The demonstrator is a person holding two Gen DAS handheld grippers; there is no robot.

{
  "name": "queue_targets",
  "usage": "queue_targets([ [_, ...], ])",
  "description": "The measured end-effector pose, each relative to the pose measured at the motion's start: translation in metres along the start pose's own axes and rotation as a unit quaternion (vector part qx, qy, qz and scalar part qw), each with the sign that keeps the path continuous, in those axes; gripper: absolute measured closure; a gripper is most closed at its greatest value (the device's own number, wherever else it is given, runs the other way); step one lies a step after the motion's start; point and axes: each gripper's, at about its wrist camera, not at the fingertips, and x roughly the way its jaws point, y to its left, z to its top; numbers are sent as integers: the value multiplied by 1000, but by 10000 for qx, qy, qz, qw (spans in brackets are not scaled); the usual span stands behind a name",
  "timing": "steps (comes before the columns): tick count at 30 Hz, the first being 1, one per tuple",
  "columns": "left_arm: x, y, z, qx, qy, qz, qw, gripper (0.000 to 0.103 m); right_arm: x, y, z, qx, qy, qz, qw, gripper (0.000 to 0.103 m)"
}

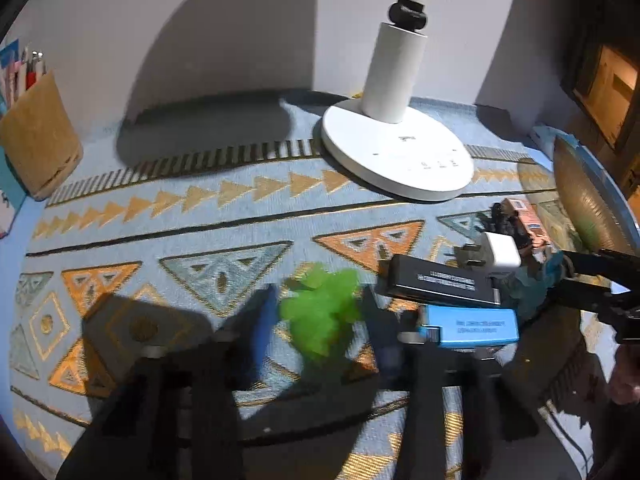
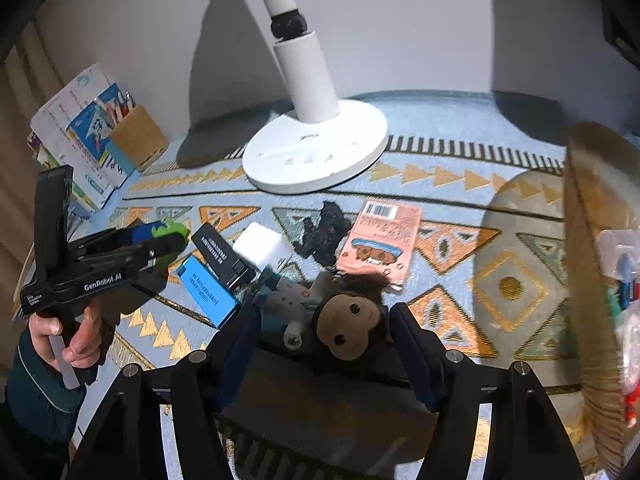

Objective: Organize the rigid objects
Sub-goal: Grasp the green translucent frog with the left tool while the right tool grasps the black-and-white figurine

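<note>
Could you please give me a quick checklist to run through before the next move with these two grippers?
1. Left gripper has the green toy between its fingers: ok; whether the pads press on it: cannot tell, the picture is blurred.
2. Right gripper straddles the monkey doll: ok.
3. Right grip firm on the doll: cannot tell.
4. Grippers apart from each other: ok.
5. Doll free of neighbours: not ok; it lies against the pink card and next to the white charger.
6. Basket within view to the right: ok.
</note>
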Motion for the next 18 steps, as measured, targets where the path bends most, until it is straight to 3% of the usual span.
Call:
queue_targets([
  [6,-16,5,-7,-195,-168,-65,9996,71,-10,6,-10,53,-128,-74,9999,41],
  [11,-47,4,-21,-396,-452,-240,9979,71,-54,4,-31,607,-588,-88,9964,41],
  [13,-55,1,-29,-466,-526,-318,9970,71,-65,0,-41,980,-457,-296,9937,41],
  [15,-57,-4,-38,-527,-578,-349,9963,71,-66,-6,-55,1520,-63,-493,9871,41],
  [18,-52,-9,-46,-478,-625,-196,9967,71,-63,-12,-72,2075,221,-494,9767,41],
])
